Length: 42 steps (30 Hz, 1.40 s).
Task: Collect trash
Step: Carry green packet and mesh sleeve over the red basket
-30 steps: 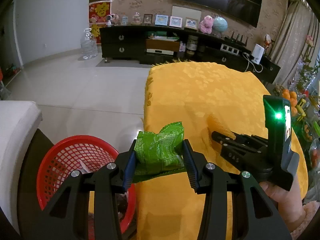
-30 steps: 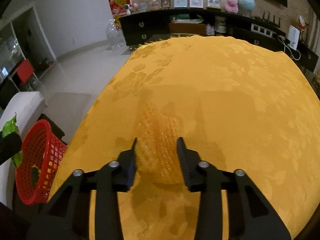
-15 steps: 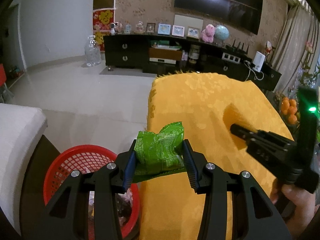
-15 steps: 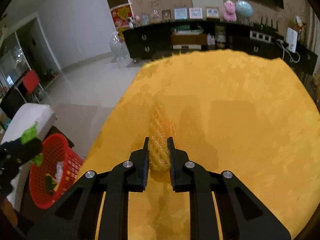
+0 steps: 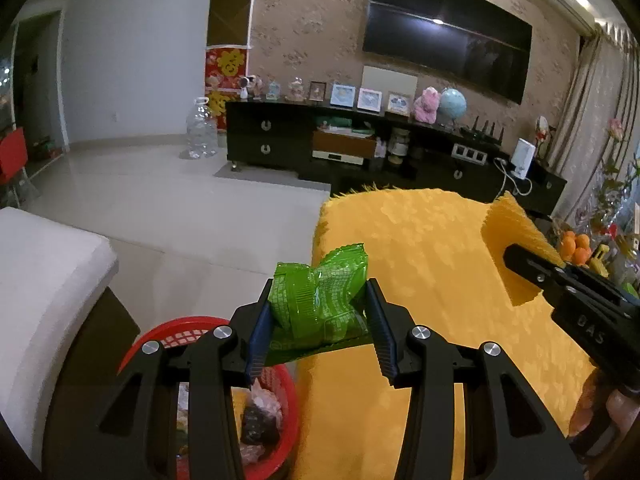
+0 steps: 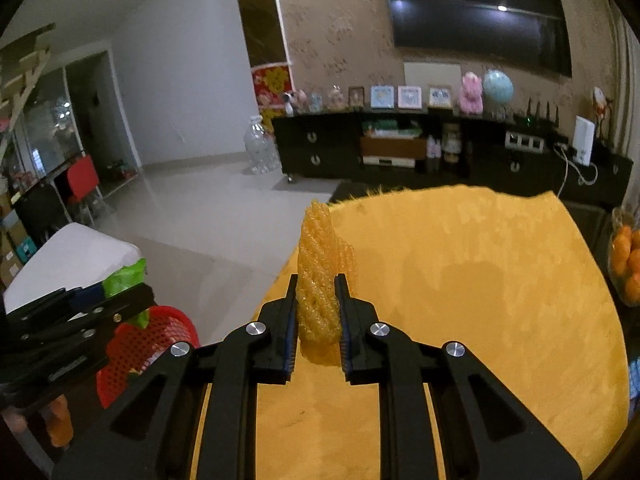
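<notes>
My left gripper (image 5: 318,312) is shut on a crumpled green snack wrapper (image 5: 318,300), held above the left edge of the table, up and to the right of the red mesh basket (image 5: 276,446) on the floor. The basket holds several pieces of trash. My right gripper (image 6: 318,312) is shut on an orange foam fruit net (image 6: 320,264) and holds it upright above the yellow-clothed table (image 6: 480,300). The basket (image 6: 160,336) and the left gripper with the wrapper (image 6: 124,278) show at the left of the right wrist view. The right gripper with the net (image 5: 512,236) shows in the left wrist view.
A white sofa seat (image 5: 44,272) stands left of the basket. A dark TV cabinet (image 5: 360,148) runs along the far wall. A bowl of oranges (image 6: 628,260) sits right of the table. A water jug (image 5: 200,128) stands on the tiled floor.
My right gripper closed on the foam net and lifted it off the table. My left gripper kept its hold on the green wrapper and rose, tilting up.
</notes>
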### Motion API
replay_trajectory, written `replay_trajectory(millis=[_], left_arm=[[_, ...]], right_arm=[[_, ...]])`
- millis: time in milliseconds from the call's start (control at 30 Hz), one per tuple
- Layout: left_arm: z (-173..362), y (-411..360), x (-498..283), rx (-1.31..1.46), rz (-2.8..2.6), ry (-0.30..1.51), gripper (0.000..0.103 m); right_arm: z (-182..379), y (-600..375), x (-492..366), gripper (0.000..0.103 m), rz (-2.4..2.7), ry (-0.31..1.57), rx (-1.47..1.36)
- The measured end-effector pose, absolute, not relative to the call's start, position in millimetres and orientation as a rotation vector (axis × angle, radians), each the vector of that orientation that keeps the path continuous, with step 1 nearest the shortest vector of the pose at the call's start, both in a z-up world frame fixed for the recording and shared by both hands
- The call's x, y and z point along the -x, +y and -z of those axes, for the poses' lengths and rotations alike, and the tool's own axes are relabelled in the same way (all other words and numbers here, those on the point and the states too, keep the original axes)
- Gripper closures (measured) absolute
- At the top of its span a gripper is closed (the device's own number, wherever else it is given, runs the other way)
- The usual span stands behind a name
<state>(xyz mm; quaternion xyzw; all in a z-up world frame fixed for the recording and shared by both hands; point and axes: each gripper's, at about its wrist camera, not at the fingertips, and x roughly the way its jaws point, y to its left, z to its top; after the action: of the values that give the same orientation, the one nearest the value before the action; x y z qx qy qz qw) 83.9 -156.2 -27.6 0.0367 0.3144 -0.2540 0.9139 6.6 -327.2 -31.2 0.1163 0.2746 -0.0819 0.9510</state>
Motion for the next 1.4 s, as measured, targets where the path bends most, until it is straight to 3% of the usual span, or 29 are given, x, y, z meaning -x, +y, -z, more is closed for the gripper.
replay_trajectory(millis=[1400], left_arm=[[52, -47, -114, -0.090, 0.311, 0.718, 0.061]], right_arm=[[43, -227, -67, 0.086, -0.095, 0.643, -0.171]])
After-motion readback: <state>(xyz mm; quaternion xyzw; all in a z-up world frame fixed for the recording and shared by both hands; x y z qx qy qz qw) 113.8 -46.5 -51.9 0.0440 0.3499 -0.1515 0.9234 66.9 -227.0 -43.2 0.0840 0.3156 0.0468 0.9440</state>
